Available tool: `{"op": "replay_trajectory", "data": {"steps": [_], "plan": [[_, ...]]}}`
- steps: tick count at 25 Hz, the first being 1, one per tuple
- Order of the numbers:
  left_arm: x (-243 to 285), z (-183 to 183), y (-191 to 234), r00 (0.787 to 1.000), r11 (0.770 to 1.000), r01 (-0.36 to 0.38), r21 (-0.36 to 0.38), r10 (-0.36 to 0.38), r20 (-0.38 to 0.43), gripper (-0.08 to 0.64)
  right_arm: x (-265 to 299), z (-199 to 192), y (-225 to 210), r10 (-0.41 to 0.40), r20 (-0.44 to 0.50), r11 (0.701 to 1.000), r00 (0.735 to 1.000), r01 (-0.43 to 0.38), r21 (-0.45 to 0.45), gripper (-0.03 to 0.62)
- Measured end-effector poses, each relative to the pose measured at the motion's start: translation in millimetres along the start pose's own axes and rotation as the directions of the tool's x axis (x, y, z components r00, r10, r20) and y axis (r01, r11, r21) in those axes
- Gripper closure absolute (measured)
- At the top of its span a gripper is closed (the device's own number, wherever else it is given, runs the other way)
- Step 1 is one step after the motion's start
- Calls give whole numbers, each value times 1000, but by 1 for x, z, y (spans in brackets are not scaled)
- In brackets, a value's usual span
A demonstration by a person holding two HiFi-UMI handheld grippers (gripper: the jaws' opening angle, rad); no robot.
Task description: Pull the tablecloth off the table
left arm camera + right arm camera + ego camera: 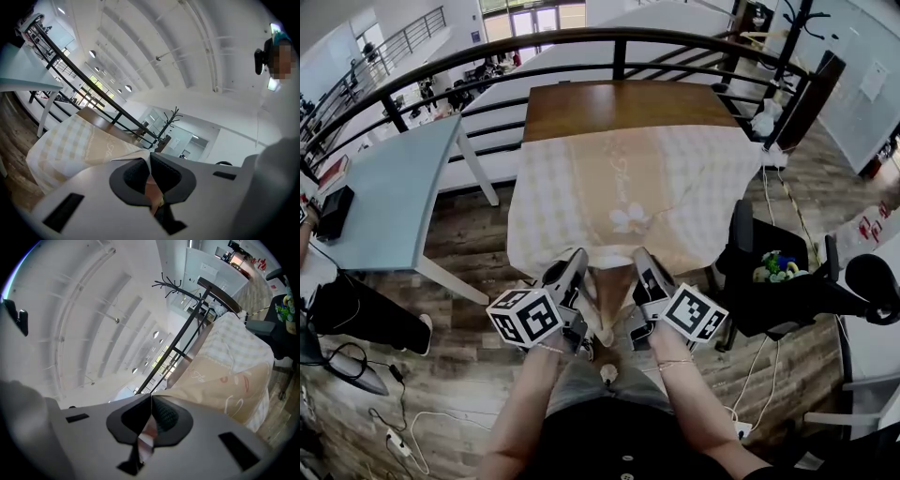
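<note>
The tablecloth [619, 202] is gripped at its 6 o'clock hem, with the left claw [575, 262] and right claw [643, 262] both clamped on the fabric. Bare tabletop [619, 105] is exposed at 12 o'clock. Perhaps a third is judged done, and the rest must be dragged clear.

Open-plan office on a mezzanine: a curved black metal railing [619, 37] edges the brown wood-plank floor [478, 234] above a lower level; a pale grey rectangular desk [403, 178], a black swivel office chair [742, 234] and a black branched coat stand [174, 117] furnish it (white power cables [398, 441] trail underfoot); a white vaulted ceiling [164, 47] with round lamps spans the hall.
</note>
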State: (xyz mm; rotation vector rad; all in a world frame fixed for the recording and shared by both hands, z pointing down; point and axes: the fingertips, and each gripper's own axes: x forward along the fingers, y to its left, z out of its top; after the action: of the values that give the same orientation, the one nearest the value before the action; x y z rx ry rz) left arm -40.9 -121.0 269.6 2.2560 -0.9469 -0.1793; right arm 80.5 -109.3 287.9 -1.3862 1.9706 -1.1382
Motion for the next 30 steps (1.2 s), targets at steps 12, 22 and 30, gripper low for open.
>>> {"op": "replay_trajectory", "data": {"steps": [12, 22, 30], "plan": [[5, 1, -2, 1000, 1000, 7, 3, -7, -3, 545, -1, 2, -3, -10, -5, 1000, 1000, 10, 9, 565], [0, -5, -3, 1000, 1000, 1, 13, -1, -23, 545, -4, -8, -12, -39, -21, 999, 999, 40, 36, 565], [-3, -9, 4, 1000, 999, -1, -46, 0, -18, 545, -5, -10, -9, -42, -28, 999, 999, 42, 6, 565]]}}
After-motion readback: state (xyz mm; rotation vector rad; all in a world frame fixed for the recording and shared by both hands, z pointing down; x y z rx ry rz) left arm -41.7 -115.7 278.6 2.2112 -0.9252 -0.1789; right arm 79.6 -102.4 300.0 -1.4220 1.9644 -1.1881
